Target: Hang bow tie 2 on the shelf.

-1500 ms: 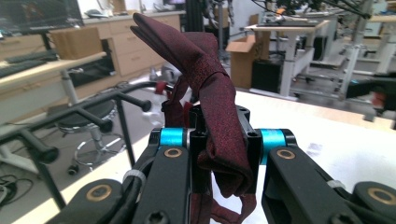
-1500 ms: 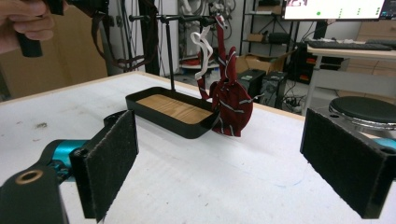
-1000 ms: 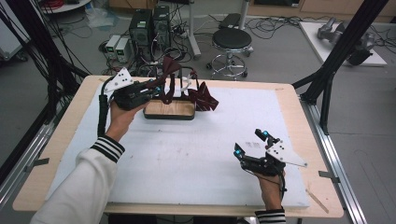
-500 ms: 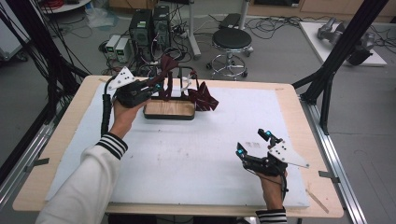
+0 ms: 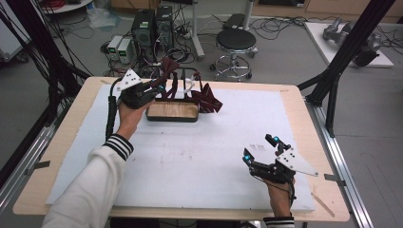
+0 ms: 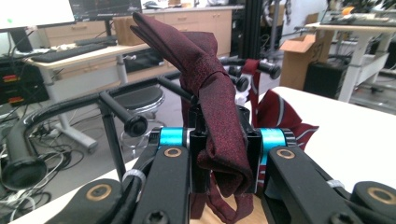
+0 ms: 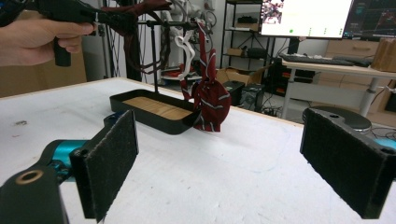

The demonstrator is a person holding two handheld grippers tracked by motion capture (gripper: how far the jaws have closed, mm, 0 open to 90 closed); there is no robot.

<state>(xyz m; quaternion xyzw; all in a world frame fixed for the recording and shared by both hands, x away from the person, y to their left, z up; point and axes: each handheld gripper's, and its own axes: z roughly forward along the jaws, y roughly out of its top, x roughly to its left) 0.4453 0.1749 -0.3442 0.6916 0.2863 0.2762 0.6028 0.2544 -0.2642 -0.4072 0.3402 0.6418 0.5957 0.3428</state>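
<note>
Dark red tie clamped in the left gripper at the rack, upper left of the high view.

The left gripper (image 5: 159,89) is clenched on the dark red tie (image 6: 219,116), which folds between its jaws and rises over the black rack bar (image 6: 177,89). Below sits the wood-bottomed tray (image 5: 172,111); just right of it a striped tie (image 5: 207,100) droops onto the tabletop (image 5: 190,156). At lower right the right gripper (image 5: 260,149) rests released, pads wide apart, well clear of the rack.
</note>
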